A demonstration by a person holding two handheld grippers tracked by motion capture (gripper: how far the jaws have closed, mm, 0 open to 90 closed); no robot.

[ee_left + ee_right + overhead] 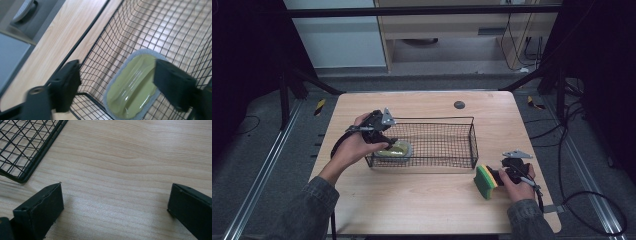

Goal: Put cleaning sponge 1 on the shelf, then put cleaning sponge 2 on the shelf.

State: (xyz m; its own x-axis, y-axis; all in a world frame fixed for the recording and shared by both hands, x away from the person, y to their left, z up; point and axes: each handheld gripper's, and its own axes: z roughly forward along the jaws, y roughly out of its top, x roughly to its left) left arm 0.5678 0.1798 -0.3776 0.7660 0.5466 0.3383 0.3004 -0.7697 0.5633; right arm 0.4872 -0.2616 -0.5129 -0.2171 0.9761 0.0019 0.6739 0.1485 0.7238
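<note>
- The left gripper (pixel 389 142) hangs over the 9 o'clock end of the wire basket (pixel 432 119). Its jaws are released, spread wide with nothing pinched between them.
- The yellow-green scrubbing pad (pixel 396 150) with the grey rim lies flat on the basket floor, in the corner at about 8 o'clock.
- In the left gripper view the pad (pixel 132 87) lies below the gap between the jaws. One jaw is outside the basket wall at 9 o'clock and the other is over the pad's edge at 3 o'clock, and neither presses on it.
- To my eye the step in hand is clearing out after setting the pad down. It would go best by lifting straight up until both jaws are over the rim, keeping them spread so they don't snag the mesh or drag the pad along.
- The right gripper (pixel 499 175) rests low on the tabletop (pixel 412 200), at about 4 o'clock from the basket. Its jaws are released too, and the right gripper view shows bare wood between them.
- A green and yellow sponge (pixel 484 181) stands on edge just at 9 o'clock of the right gripper. I can't tell whether they touch.
- That sponge looks like the next thing for the basket.
</note>
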